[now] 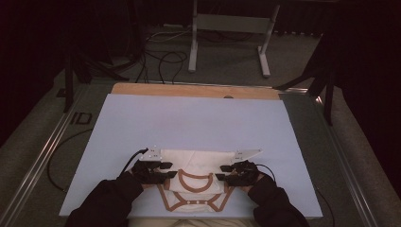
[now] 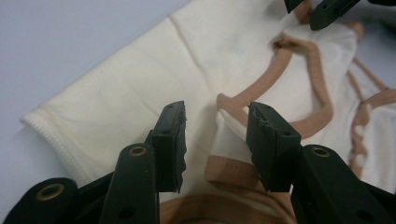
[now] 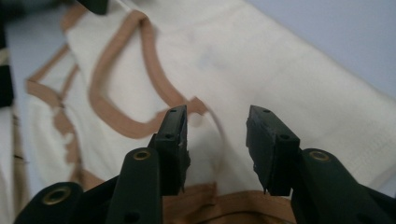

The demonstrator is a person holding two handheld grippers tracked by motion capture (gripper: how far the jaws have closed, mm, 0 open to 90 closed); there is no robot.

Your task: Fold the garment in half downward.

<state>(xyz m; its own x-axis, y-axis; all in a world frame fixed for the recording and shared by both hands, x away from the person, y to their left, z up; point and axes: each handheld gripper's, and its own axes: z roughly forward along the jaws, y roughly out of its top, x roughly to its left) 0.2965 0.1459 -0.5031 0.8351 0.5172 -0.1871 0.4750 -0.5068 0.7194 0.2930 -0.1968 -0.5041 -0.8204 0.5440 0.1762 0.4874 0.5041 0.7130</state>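
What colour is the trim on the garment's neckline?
Light brown trim on a cream garment; the left gripper view shows it best.

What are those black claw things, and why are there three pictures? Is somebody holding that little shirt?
No robot here: a person sits at the table, sleeves coming in from the bottom of the high view, with a pinching tool in each hand. Those are the left gripper and the right gripper. Each has two black jaws that squeeze together like tongs.

The big picture comes from a camera above the table, looking down. The other two come from small cameras riding on the grippers, so you look along their jaws.

On the pale blue table lies a cream baby garment with brown trim around its neck opening, partly folded.

Nothing is held. In the left gripper view, the left gripper stands open over the garment, near the brown trim. In the right gripper view, the right gripper is open too, above the cloth.
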